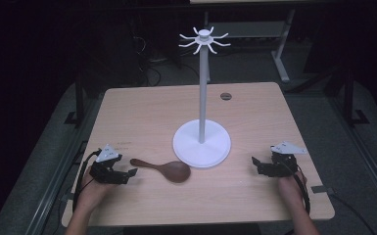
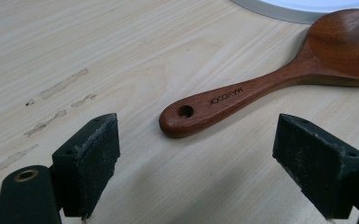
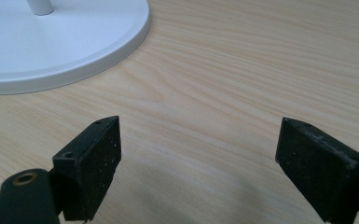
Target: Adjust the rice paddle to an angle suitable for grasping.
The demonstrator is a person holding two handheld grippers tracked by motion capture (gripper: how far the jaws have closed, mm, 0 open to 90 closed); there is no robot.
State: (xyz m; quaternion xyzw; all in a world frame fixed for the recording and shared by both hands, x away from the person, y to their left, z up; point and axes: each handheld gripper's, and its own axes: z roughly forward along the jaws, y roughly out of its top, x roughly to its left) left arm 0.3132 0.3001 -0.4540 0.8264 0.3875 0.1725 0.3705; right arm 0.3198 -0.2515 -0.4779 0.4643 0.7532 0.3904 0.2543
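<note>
So far nothing is in my grasp: the wooden spoon [image 2: 279, 79] lies flat on the table [image 1: 142, 112], its bowl touching or just overlapping the rim of the white stand [image 1: 201, 142], its handle pointing away from the stand toward my left gripper [image 1: 127, 175]. I judge the work to be at its very start, with the approach nearly made and the pick-up and whatever follows, likely hanging the spoon on the stand's hooks [image 1: 204, 40], all left to do.

My left jaws stand wide apart, and the rounded handle end sits just ahead of them and between their lines, not yet touched. My right gripper [image 1: 257, 164] rests on the far side of the stand from the spoon, jaws likewise wide apart and holding nothing, with bare table between them and the stand's base edge beyond.

The spoon is dark reddish-brown wood, smooth and slightly glossy, with a shallow oval bowl, a slim tapering handle, a small round hole near its end and a tiny printed word along the handle. The stand is matte white: a flat round base with a bevelled rim, a thin upright pole, and curved hooks radiating from the top. The table is pale wood grain, scuffed near the spoon's handle. My jaw pads are black, blocky and rough-faced.
</note>
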